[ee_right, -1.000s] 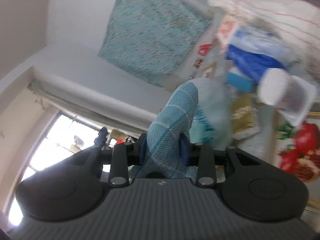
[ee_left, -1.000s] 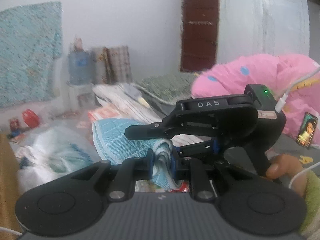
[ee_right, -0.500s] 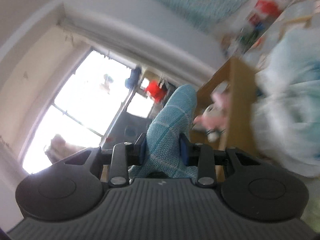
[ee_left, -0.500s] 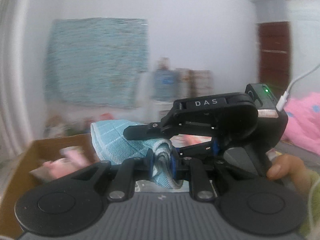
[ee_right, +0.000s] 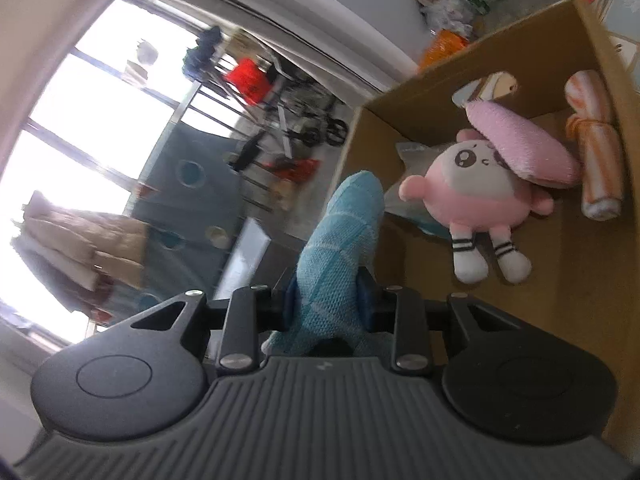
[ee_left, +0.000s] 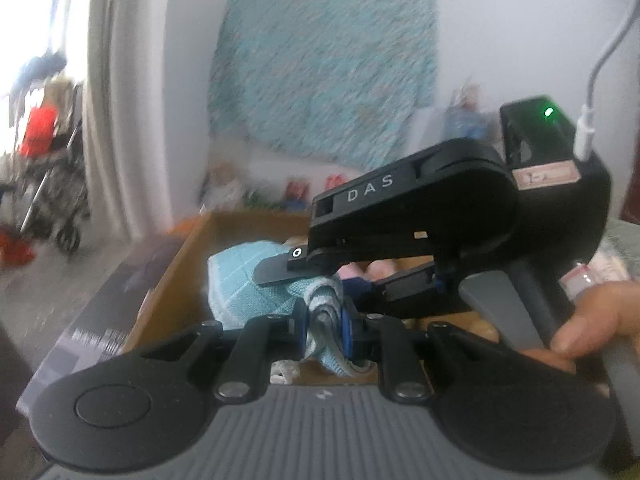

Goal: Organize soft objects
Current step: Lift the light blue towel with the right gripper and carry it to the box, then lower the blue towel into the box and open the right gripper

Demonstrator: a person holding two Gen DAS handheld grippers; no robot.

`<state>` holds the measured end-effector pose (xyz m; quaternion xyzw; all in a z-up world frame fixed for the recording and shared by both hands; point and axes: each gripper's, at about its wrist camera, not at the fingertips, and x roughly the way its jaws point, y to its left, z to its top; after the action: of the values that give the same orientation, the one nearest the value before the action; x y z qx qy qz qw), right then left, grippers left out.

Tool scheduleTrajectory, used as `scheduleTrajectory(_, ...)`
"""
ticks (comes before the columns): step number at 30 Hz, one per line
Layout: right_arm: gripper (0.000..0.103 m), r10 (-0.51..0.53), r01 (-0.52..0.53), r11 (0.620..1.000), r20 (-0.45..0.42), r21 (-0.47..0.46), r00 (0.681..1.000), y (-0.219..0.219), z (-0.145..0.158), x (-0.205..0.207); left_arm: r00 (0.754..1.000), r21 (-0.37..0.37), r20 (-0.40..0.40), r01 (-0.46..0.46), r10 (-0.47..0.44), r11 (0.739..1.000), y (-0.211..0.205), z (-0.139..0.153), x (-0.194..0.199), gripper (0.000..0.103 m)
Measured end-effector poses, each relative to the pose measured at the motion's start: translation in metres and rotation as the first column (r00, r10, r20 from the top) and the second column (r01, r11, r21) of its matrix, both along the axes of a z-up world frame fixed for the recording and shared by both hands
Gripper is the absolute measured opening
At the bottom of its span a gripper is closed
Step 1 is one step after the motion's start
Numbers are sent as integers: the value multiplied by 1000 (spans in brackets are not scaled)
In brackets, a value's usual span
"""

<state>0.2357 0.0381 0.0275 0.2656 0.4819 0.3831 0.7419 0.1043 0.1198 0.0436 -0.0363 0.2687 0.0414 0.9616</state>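
Now | L gripper [ee_left: 323, 326] + R gripper [ee_right: 328, 300] both clamped on blue cloth [ee_right: 340, 248] | over cardboard box [ee_right: 580, 260] w/ pink plush [ee_right: 480, 196]

The right gripper [ee_right: 328, 300] is clamped on a folded teal cloth [ee_right: 340, 248], its jaws having just been closing on it. Beyond it stands an open cardboard box [ee_right: 500, 340] holding a pink plush toy [ee_right: 476, 196], a pink pad [ee_right: 524, 144] and an orange-and-white fabric roll [ee_right: 598, 144].

In the cardboard box [ee_right: 592, 280] a plush doll [ee_right: 476, 196] lies beside a rolled cloth [ee_right: 596, 148], a folded towel [ee_right: 340, 240] above the box's near wall.
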Motion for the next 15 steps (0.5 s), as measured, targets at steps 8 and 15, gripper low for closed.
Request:
scheduleTrajectory(8, 27, -18, 9, 995, -96, -101, 995, 50, -51, 29, 984, 29, -149, -90, 93, 996, 31, -12, 15, 18)
scheduleTrajectory(15, 26, -43, 19, 991, -187, -131, 981, 73, -90, 43, 981, 19, -133, -142, 143, 990, 47, -13, -7, 23)
